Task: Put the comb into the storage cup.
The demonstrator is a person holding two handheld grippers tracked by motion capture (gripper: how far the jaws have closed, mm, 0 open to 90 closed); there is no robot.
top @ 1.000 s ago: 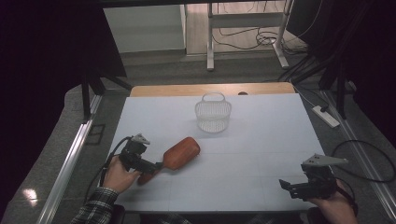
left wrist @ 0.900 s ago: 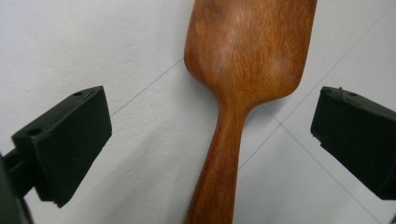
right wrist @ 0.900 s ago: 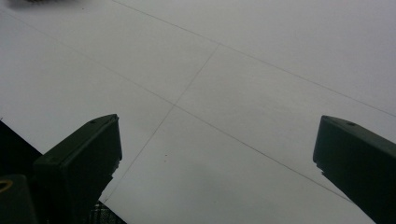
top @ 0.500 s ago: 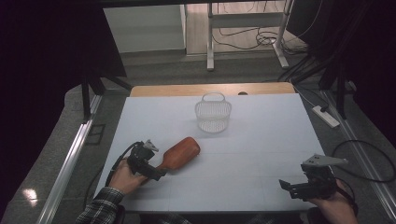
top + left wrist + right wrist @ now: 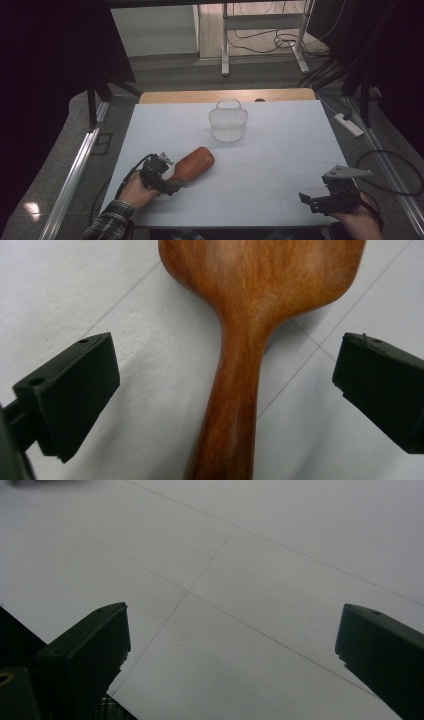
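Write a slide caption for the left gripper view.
Open left claw straddling the handle of a wooden paddle brush lying on the white table.

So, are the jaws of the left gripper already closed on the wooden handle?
No, the left gripper stands open, with bare table between each jaw and the wooden handle.
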